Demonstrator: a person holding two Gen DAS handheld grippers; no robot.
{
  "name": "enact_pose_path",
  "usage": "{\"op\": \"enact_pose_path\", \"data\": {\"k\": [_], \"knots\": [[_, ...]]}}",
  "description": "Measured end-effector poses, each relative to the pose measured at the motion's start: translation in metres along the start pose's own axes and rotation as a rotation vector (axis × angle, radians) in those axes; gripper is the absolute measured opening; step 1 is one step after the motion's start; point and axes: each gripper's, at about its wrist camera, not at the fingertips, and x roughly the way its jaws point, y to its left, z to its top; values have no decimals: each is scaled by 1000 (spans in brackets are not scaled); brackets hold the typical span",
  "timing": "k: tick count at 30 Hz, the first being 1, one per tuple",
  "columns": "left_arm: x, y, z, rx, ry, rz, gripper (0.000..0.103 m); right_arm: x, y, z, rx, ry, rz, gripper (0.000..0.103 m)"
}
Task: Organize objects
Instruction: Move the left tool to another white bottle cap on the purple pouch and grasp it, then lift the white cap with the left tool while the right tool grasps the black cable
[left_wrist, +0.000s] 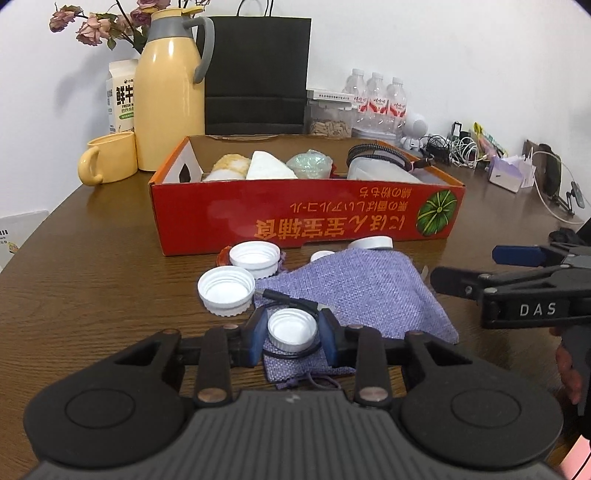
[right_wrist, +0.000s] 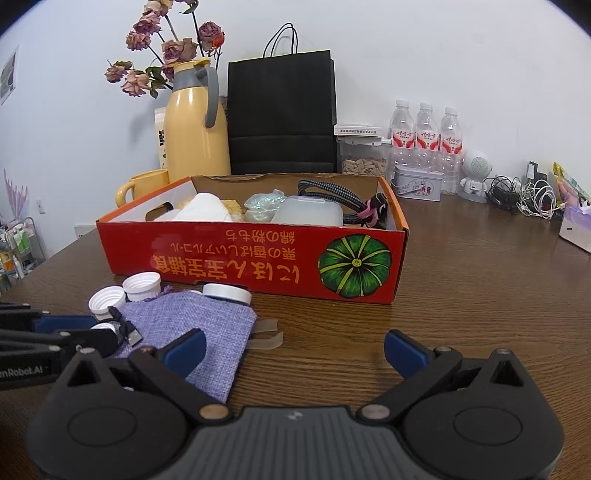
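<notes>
While the left gripper (left_wrist: 292, 329) sits low over the wooden table (left_wrist: 92, 295), its blue pads (left_wrist: 257, 338) close on a small white cap (left_wrist: 292, 328) that lies open side up on the near corner of a purple fabric pouch (left_wrist: 362, 291); the pads appear to touch both sides of the cap rim, though the contact lines themselves are hard to make out. A thin black cable (left_wrist: 288, 301) runs across the pouch just behind the cap, partly hidden by the fingers. Two larger white caps (left_wrist: 226, 290) (left_wrist: 255, 258) rest open side up on the table beside the pouch, and further white caps (left_wrist: 371, 242) are half hidden behind its far edge, just in front of the red cardboard box (left_wrist: 306, 214). Contents of the box are only partly visible above its front wall: rolled cloths, a clear wrapped item, a translucent container and a braided cable. The right gripper (right_wrist: 294, 350) hovers over bare table with its jaws spread wide and nothing between them; its left finger overlaps the edge of the pouch in the right wrist view. A person's hand (left_wrist: 567, 369) on the right gripper is cut off at the frame edge. Behind the box stand a yellow flask (left_wrist: 170, 96), a yellow mug (left_wrist: 109, 158) and a black paper bag (left_wrist: 258, 74).
</notes>
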Motion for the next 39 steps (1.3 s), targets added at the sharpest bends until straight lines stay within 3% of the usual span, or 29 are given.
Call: {"op": "enact_pose_path", "data": {"k": [11,17,30,32,36,39], "knots": [[-21,8,1,-22,-67,5,29,-1,1,0,-5,-5,6,101],[-42,24,3,-38,-115,48,29,-12,20,-1,-84,-84,65,101],[-58,62,-8,-92,-123,119,29,-1,80,7,-167,-56,220,96],[-62,65,-11,-98,-128,119,29,2,85,7,-183,-39,230,93],[-65,71,-12,-108,-138,115,29,11,92,9,-209,0,240,76],[-65,72,-13,-109,-139,109,29,17,95,9,-231,17,240,71]]}}
